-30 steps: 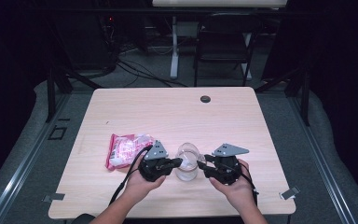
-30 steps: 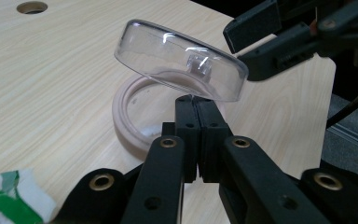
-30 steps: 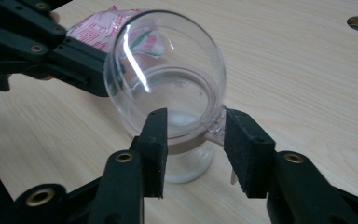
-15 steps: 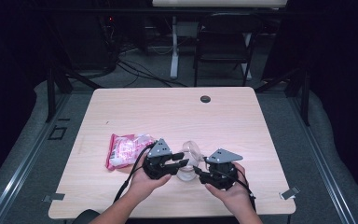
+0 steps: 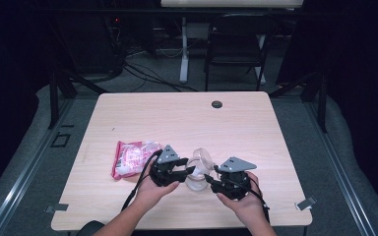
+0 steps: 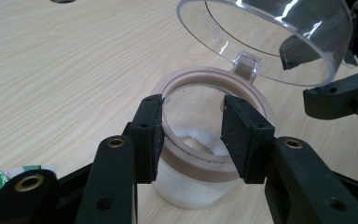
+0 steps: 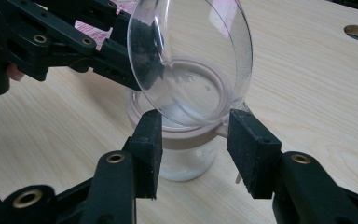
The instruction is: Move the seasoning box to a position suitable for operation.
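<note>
Sitting near the front edge of a light wooden table (image 5: 128,206), a small clear plastic jar with a tan rim (image 6: 205,158) has its clear domed hinged lid (image 6: 265,37) swung up and open. The left gripper (image 5: 189,170) reaches it from one side; its jaws have just been opening and stand half apart at the rim, one pad outside it and one over the mouth. The right gripper (image 5: 210,178) faces it, jaws wide either side of the rim and just closing slightly; I cannot tell if they touch. A pink and white plastic packet (image 5: 130,157) lies just left.
</note>
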Motion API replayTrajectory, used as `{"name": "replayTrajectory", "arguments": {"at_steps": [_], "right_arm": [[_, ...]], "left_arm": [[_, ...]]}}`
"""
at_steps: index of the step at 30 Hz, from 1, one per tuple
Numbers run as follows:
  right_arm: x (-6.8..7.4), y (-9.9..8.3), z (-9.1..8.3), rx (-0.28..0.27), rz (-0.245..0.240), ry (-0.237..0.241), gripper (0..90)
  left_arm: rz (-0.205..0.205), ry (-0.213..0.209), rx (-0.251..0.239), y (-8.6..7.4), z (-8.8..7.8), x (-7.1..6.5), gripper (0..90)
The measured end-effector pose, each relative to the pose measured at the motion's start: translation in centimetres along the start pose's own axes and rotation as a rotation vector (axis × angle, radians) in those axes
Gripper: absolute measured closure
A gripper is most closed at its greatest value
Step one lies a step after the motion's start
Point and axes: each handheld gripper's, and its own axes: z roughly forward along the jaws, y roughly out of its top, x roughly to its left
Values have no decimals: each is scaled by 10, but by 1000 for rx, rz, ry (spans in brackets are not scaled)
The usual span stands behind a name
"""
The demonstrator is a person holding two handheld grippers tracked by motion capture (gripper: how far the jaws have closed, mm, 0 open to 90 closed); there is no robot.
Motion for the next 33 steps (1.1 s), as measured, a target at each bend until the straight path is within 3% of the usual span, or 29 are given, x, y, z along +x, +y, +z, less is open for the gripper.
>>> {"name": "replayTrajectory", "arguments": {"at_steps": [5, 7, 12, 33], "right_arm": [[0, 0, 0, -5, 5, 3, 556], [-1, 0, 0, -6, 5, 4, 557], [-2, -1, -1, -11, 10, 3, 565], [-21, -5, -7, -32, 73, -37, 636]], "left_arm": [[11, 6, 1, 0, 0, 0, 576], [26, 32, 2, 0, 0, -1, 574], [26, 45, 25, -1, 2, 0, 575], [22, 26, 19, -3, 4, 2, 615]]}}
